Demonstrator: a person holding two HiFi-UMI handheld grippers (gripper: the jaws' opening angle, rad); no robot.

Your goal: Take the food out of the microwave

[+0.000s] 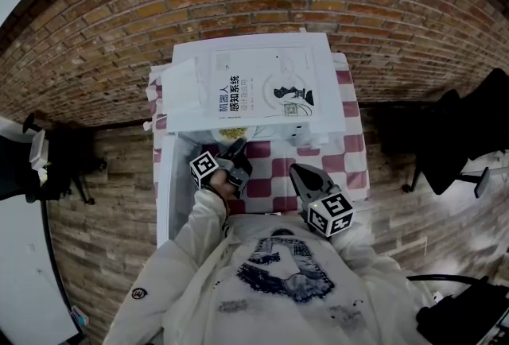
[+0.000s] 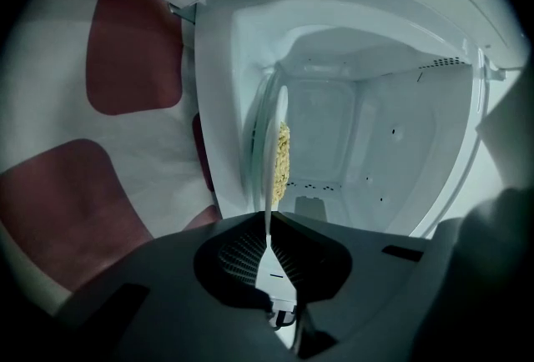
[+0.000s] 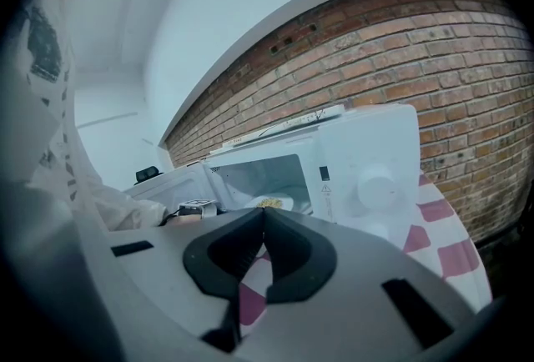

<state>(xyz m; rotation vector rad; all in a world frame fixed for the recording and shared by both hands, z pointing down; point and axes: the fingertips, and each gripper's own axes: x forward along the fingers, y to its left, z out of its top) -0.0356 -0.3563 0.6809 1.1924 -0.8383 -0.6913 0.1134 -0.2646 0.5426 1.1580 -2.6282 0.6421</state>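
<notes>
Left gripper's (image 2: pixel 269 223) ribbed fingers (image 2: pixel 234 256) clamp thin white plate (image 2: pixel 273 148), crumbly yellow food (image 2: pixel 284 153).

I am looking down on a table (image 1: pixel 355 176) that is wearing a red-and-white checked cloth (image 2: pixel 125 60) over its whole top. A white microwave (image 3: pixel 367 168) is sitting directly on that cloth, toward the far edge by the brick wall. Its door (image 1: pixel 163 184) is standing open on my left, reaching out toward me along the table's left side. Bare checks are showing in front of the microwave and to its right.
</notes>
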